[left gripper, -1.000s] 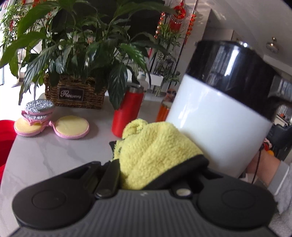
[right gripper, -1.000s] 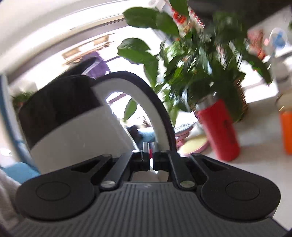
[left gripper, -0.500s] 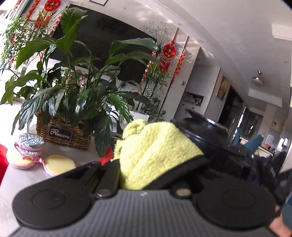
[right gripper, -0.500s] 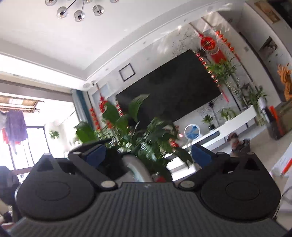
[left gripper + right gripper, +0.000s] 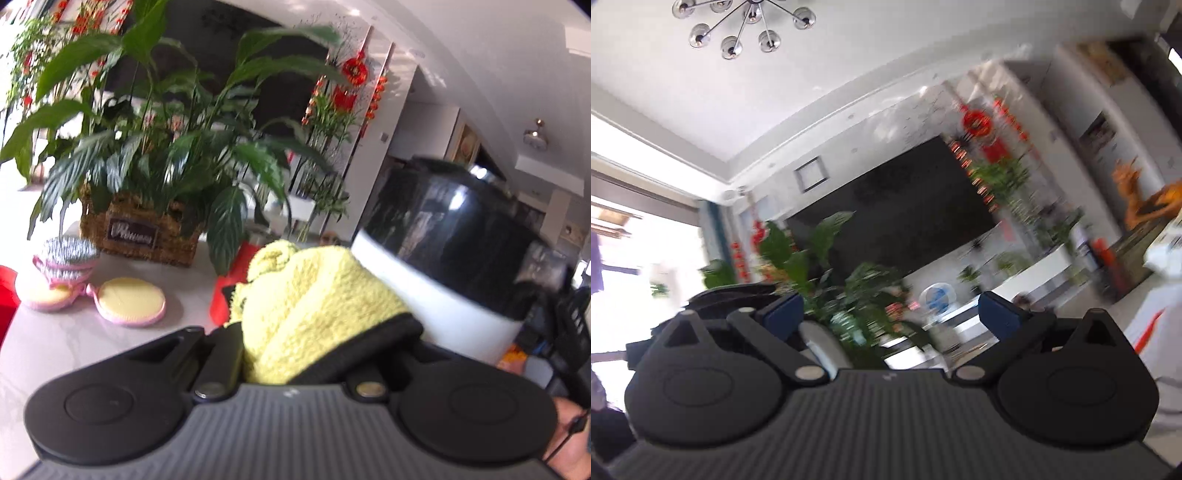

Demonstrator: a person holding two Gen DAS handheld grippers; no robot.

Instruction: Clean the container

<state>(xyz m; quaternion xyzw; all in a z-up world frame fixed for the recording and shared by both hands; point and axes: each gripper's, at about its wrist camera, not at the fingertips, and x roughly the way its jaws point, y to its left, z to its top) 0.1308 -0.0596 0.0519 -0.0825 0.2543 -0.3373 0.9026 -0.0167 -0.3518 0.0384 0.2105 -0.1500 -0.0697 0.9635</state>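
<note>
Yellow cloth (image 5: 317, 306) sits clamped in the left claw (image 5: 321, 325), touching the container (image 5: 443, 266) at its two o'clock, ready for wiping. Right claw (image 5: 890, 306) gapes wide, empty, angled ceilingward; it should steady the container next.

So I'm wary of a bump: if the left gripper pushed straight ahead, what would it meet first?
Probably the black-and-white container. The yellow cloth clamped in the left gripper already sits right beside its white wall; whether they touch is unclear.
</note>
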